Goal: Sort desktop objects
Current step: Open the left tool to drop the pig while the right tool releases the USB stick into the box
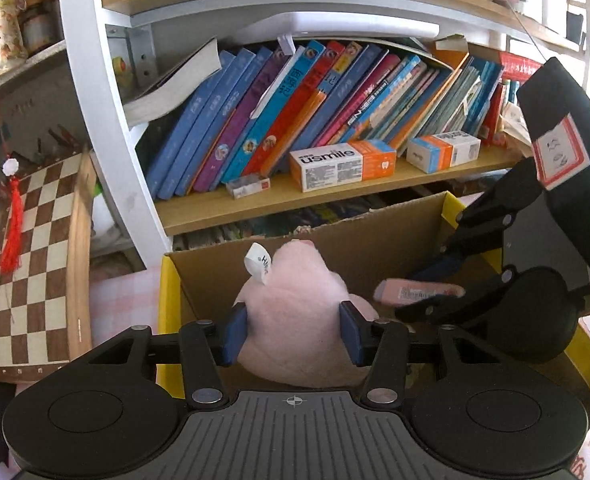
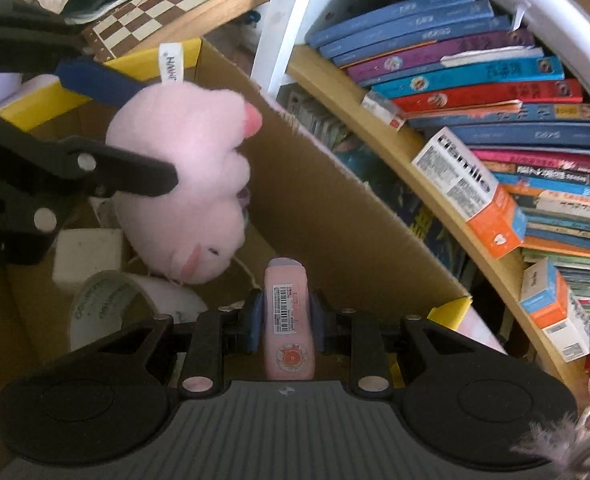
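Both loads are over the cardboard box (image 2: 335, 184) now, neither one let go yet. Inside, a tape roll (image 2: 107, 304) and a white block (image 2: 87, 252) already lie on the floor, so sorting looks partly done. The left gripper (image 1: 293, 334) clamps the pink plush toy (image 1: 295, 312) above the box's near-left part; the right gripper (image 2: 285, 320) pinches the pink bottle (image 2: 289, 320) to its right. Free floor shows ahead of the bottle; the far wall stands close beyond.
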A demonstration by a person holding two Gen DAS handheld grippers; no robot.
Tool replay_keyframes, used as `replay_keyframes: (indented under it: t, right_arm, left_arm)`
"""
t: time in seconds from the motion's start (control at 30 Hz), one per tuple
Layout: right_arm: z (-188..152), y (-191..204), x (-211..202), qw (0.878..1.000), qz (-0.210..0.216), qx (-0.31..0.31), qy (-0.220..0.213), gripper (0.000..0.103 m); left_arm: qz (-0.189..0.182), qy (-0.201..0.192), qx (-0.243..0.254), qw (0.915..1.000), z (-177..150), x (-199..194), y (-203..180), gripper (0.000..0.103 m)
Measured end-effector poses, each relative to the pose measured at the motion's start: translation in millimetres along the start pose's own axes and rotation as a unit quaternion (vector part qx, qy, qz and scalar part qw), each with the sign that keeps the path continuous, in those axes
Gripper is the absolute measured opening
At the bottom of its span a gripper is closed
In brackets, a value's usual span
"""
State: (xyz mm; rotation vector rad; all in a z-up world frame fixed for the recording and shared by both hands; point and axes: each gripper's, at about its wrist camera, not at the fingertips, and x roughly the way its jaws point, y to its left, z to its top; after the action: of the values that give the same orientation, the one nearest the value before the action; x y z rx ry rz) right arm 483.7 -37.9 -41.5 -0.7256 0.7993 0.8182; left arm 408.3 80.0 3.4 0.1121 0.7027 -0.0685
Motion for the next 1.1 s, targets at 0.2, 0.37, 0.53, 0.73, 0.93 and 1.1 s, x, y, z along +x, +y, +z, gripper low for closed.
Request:
replay_keyframes:
  t: [0.2, 0.37, 0.53, 0.73, 0.93, 1.1]
  right_arm:
    - [2.3, 0.5, 0.3, 1.000, 0.005, -0.004, 0.005, 0.024]
    - [1.8, -1.0, -3.1, 1.000, -0.011, 0.013, -0.006, 0.033]
    - [2.5, -2.9, -16.9, 0.999, -0.013, 0.029, -0.032, 0.045]
    - [3.2, -3.4, -33.2, 0.997, -0.016, 0.049, -0.061, 0.061]
    - [-1.9, -7.9, -61.2, 0.989, -0.023, 0.089, -0.117, 0.083]
    - [-9.4, -10.1, -92.0, 0.978, -0.034, 0.121, -0.169, 0.092]
  left_arm:
    - [0.005, 0.007, 0.005, 1.0000, 1.2, 4.5, -0.4, 0.055]
    - [0.014, 0.013, 0.010, 0.9998, 2.6, 5.3, -1.5, 0.074]
    - [0.033, -0.008, 0.011, 0.9994, 3.8, -8.0, 0.2, 0.084]
    - [0.042, -0.039, -0.002, 0.9983, 9.8, -31.6, 3.6, 0.087]
    - [0.053, -0.078, -0.016, 0.9954, 11.7, -67.6, 1.3, 0.092]
    - [0.069, -0.121, -0.036, 0.9896, 5.5, -106.2, 0.5, 0.099]
